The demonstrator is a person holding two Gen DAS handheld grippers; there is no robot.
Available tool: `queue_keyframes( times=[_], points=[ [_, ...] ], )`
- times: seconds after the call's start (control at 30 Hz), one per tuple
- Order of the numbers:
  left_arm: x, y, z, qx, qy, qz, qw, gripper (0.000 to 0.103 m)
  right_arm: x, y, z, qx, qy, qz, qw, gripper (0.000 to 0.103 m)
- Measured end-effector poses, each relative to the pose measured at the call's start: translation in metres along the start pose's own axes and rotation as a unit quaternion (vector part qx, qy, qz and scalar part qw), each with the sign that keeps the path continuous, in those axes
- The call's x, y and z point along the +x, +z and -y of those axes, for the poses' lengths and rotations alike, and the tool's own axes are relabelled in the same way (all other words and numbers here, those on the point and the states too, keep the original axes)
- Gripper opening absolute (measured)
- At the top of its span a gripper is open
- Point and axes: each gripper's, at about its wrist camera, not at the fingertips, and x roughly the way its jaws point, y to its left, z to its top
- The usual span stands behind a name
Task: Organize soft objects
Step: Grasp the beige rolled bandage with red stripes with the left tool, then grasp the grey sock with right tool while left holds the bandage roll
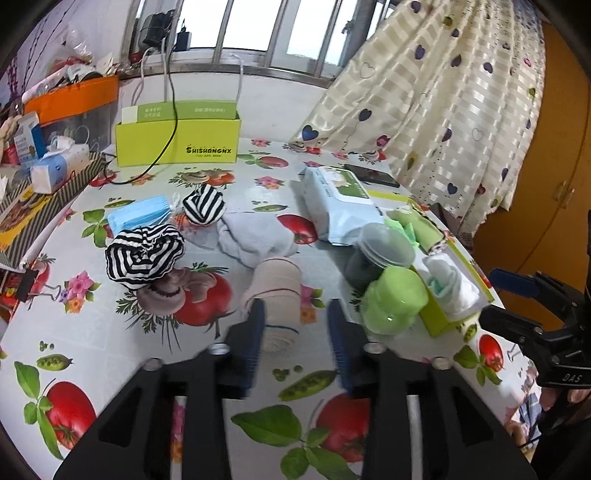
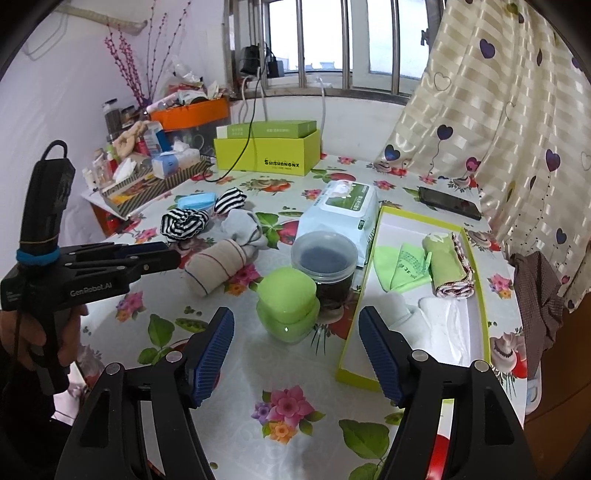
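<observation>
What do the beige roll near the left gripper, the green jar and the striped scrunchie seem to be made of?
Beige roll: looks like soft knitted fabric, matte, with thin stitched lines; probably a rolled sock or cloth.
Green jar: looks like glossy translucent plastic, with a light glint on its side.
Striped scrunchie: gathered black-and-white woven cloth, puckered into folds, likely over elastic.

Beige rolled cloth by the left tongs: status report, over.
Left tongs open, straddling the beige rolled cloth, not gripping. Right tongs open, empty. Green lidded jar stands close beside the shallow green-rimmed tray.

Bright window [image 1: 258, 26] backlight, overexposed; fisheye edges dark; left claw [image 1: 295, 343] motion-blurred.
</observation>
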Motion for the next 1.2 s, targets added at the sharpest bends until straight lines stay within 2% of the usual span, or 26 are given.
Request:
queue_keyframes(
  times=[0.17, 0.47, 0.97, 1.03, 1.2],
  points=[
    [0.015, 0.005, -0.009, -0.002, 0.009, -0.004, 1.0000, 0.045, 0.007, 0.004, 0.002, 0.000, 0.000, -0.004, 1.000, 0.070],
    [0.057, 0.006, -0.012, 0.009, 0.010, -0.038, 0.9992, 0.049, 0.020, 0.010, 0.009, -0.003, -0.005, -0.017, 1.000, 0.070],
    [0.082, -0.002, -0.010, 0.018, -0.024, -0.073, 0.9969, 0.049, 0.030, 0.030, -0.001, -0.015, -0.012, -0.020, 1.000, 0.071],
    [0.078, -0.003, -0.013, 0.011, -0.038, -0.066, 0.9970, 0.048, 0.031, 0.033, -0.003, -0.015, -0.012, -0.020, 1.000, 0.071],
    [0.060, -0.005, -0.022, 0.004, -0.039, -0.040, 0.9984, 0.047, 0.038, 0.040, -0.008, -0.015, -0.012, -0.024, 1.000, 0.071]
  ],
)
